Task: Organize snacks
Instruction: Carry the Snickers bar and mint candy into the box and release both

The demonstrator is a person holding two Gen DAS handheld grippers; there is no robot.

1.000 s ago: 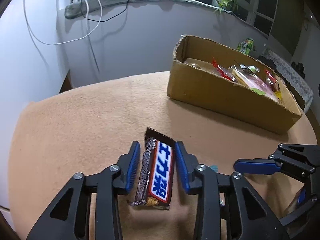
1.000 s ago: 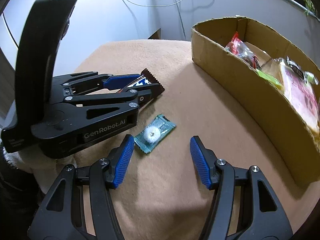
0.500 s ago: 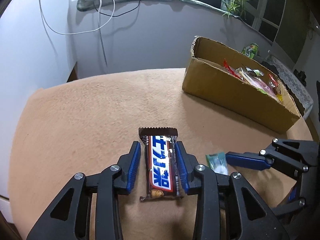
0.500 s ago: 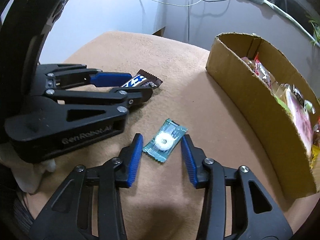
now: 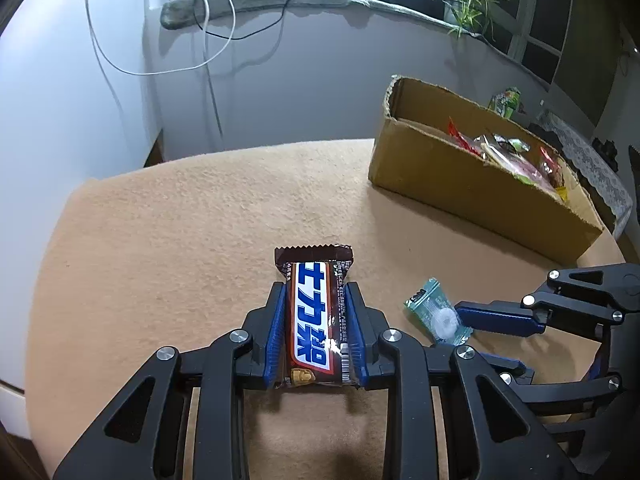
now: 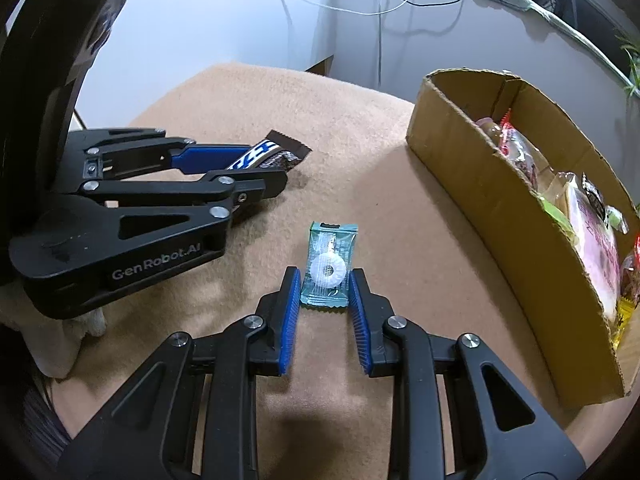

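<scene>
The left gripper (image 5: 315, 334) fingers grip the stiff, light chocolate bar (image 5: 314, 320) by its long sides, while the right gripper (image 6: 325, 295) fingers pinch the small, slippery mint candy (image 6: 329, 265) near its edges.

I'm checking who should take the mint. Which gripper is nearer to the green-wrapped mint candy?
Right. The right gripper has its jaws on either side of the mint candy. The left gripper is off to its left, shut on the chocolate bar.
</scene>
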